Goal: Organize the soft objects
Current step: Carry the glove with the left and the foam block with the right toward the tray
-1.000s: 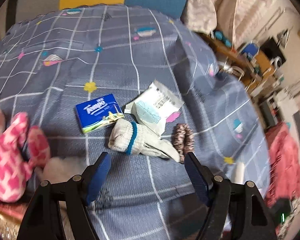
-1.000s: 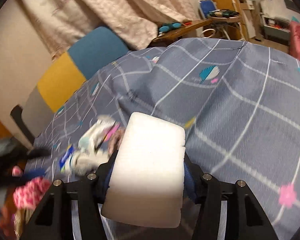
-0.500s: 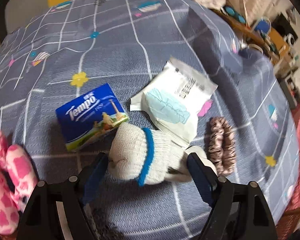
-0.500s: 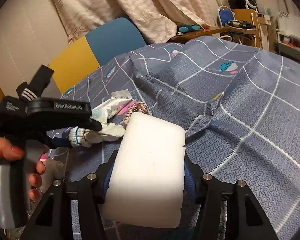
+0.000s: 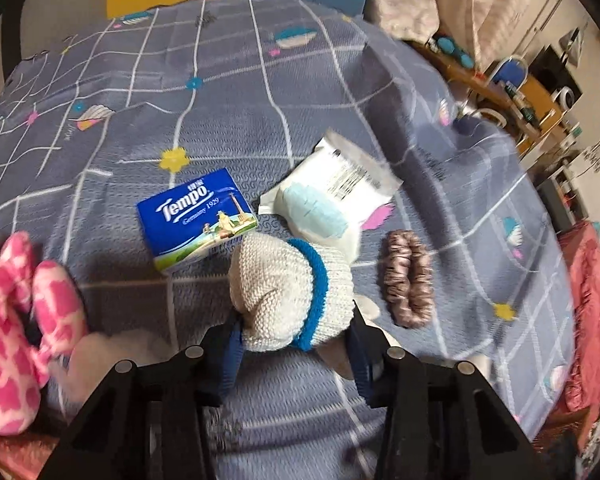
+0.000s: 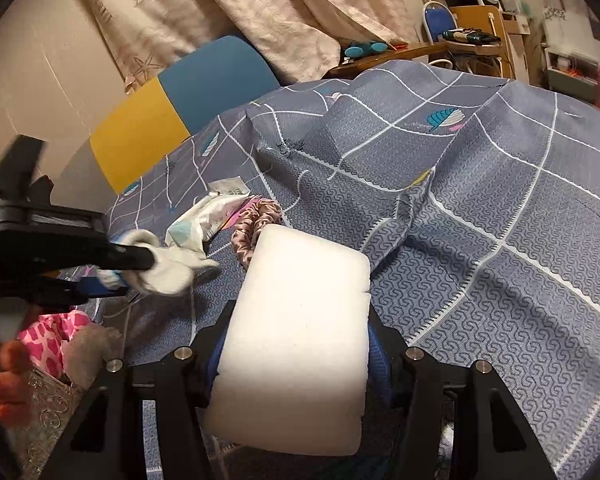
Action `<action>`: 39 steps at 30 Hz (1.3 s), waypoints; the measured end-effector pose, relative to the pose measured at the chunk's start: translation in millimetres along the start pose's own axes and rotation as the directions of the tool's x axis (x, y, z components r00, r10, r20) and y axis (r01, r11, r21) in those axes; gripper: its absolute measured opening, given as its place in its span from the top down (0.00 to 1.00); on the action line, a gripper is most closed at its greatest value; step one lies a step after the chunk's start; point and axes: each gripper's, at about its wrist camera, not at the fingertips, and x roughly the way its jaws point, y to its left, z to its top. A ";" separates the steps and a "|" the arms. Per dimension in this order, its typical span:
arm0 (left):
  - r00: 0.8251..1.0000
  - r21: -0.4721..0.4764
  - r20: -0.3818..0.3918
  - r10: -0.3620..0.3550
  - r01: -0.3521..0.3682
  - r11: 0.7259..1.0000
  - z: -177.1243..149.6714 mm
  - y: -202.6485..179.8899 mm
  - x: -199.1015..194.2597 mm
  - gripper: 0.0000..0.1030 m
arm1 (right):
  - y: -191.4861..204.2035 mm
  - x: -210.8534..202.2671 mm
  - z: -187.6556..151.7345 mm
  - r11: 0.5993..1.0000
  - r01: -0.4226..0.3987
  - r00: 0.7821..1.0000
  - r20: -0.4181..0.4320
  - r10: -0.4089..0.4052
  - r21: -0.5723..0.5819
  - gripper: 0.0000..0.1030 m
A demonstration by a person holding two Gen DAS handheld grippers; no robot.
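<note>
Left wrist view: our left gripper (image 5: 294, 346) just closed onto the knit glove (image 5: 288, 292), lying free before.
Right gripper (image 6: 296, 354): we still clamp the white sponge (image 6: 300, 320).

Bedspread (image 5: 340, 92): woven cloth, matt, fine raised pattern under a white grid. Glove (image 5: 288, 292): coarse rib knit, off-white with blue band, fuzzy. Tissue pack (image 5: 196, 216): glossy printed plastic film. Wipes packet (image 5: 332, 192), toward the bedspread's right edge: crinkled, shiny plastic wrap. Scrunchie (image 5: 408, 278): satiny, gathered cloth with a sheen. Foam block (image 6: 300, 320): white, matt, smooth faces. Plush toy (image 5: 16, 320) at the left edge: soft pink-and-white fleece. Gripper frames: matt black plastic, bright metal screw heads.
</note>
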 end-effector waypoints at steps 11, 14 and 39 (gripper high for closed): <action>0.978 0.034 0.115 -0.172 0.169 0.985 -42.2 6.7 -108.8 0.55 | 5.5 1.9 0.3 0.998 0.057 0.998 -0.001 -0.057 -0.035 0.43; 0.966 0.062 0.172 -0.195 0.187 0.980 -60.7 14.2 -142.4 0.55 | 8.3 2.8 0.2 0.996 0.076 0.997 -0.004 -0.076 -0.052 0.43; 0.922 -0.230 0.383 -0.063 0.161 0.960 -202.7 248.7 -265.6 0.55 | 49.1 -21.0 -6.8 0.941 0.239 0.968 0.137 -0.211 -0.241 0.43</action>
